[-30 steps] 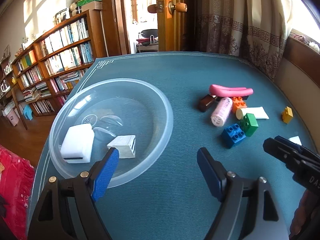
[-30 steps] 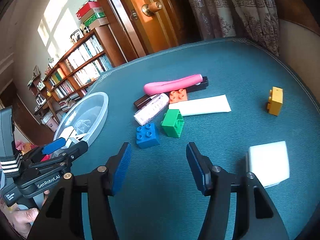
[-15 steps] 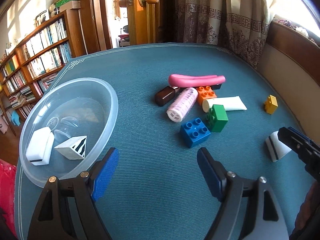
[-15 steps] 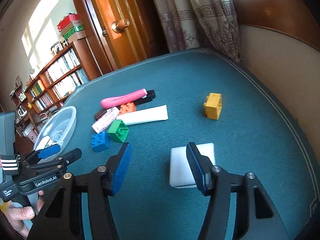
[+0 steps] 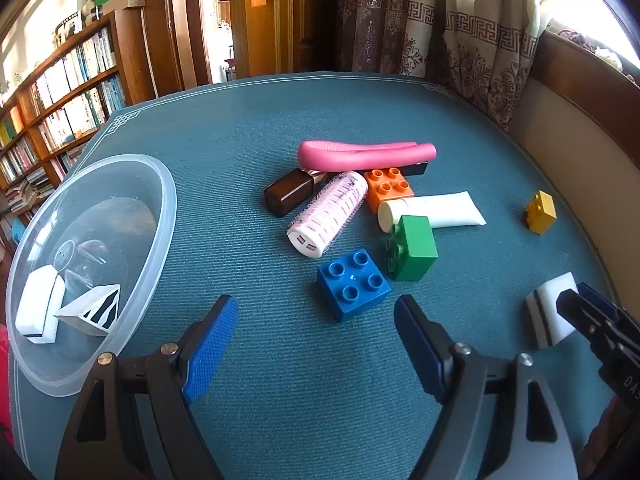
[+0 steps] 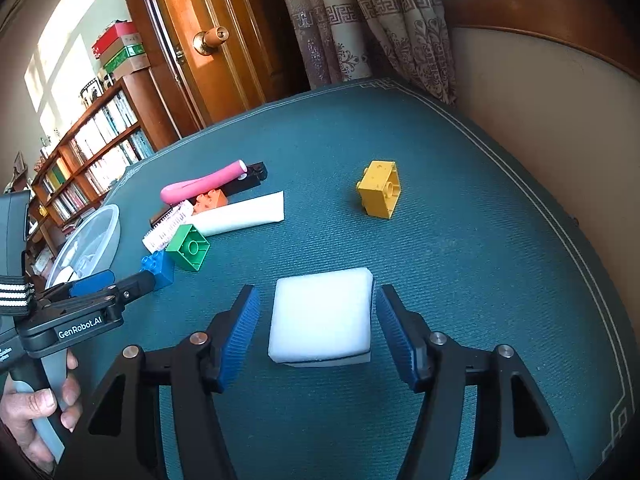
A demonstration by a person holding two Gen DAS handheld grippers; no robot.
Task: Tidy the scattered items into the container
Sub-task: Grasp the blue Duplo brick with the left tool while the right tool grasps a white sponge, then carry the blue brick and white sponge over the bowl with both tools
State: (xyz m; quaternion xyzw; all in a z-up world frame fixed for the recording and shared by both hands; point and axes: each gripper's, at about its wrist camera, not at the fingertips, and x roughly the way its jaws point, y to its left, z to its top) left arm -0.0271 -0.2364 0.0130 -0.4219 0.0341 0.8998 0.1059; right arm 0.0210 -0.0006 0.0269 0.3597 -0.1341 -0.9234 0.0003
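Step in hand, as judged: right gripper is set to take the white sponge block. Its jaws stand apart, one blue pad on each side of the block, small gaps both sides, no contact visible. The block lies flat on the teal table, near the edge closest to the camera and towards the right edge, with a thin dark layer showing at its underside.

To do it well: keep the pads level with the block's side faces and low enough to catch the body rather than the top rim; close evenly so the soft foam squashes symmetrically and does not rotate; then lift straight before carrying across to the clear bowl at the left edge.

Left gripper hovers with jaws apart, holding nothing; the blue brick sits just ahead of its gap.

The bowl already holds two white pieces. On the table, apart from the bowl: green brick, orange brick, yellow brick, white tube, pink roller, pink curved item, brown bottle. Task judged early; most items remain out.
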